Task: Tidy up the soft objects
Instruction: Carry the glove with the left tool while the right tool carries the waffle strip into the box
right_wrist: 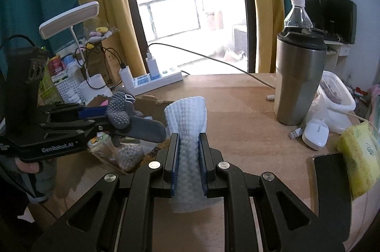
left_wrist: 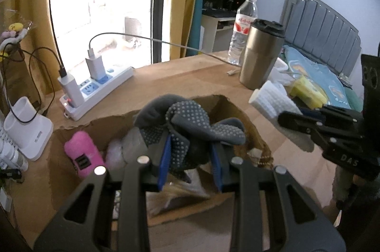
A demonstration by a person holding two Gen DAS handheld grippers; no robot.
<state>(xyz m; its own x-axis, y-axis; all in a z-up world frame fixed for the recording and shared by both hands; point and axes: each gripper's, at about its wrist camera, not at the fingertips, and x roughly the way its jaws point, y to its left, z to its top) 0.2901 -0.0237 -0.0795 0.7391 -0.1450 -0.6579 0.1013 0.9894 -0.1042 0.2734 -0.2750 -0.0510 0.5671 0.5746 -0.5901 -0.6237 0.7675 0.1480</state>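
My left gripper (left_wrist: 190, 145) is shut on a grey sock with grip dots (left_wrist: 187, 119) and holds it over an open cardboard box (left_wrist: 78, 126). The box holds a pink plush toy (left_wrist: 83, 154), a white soft item (left_wrist: 116, 154) and other things. My right gripper (right_wrist: 188, 140) is shut on a white waffle-knit sock (right_wrist: 187, 119) above the table. In the left wrist view the right gripper (left_wrist: 282, 119) holds the white sock (left_wrist: 273, 100) to the right of the box. In the right wrist view the left gripper (right_wrist: 111, 119) with the grey sock (right_wrist: 133, 121) is at left.
A steel tumbler (right_wrist: 296, 86) and a water bottle (left_wrist: 242, 31) stand at the table's right. A power strip (left_wrist: 95, 90) with chargers and cables lies behind the box. A white mouse (right_wrist: 314, 133), yellow tissue pack (right_wrist: 356, 152), dark phone (right_wrist: 330, 180) and plastic container (right_wrist: 337, 97) sit at right.
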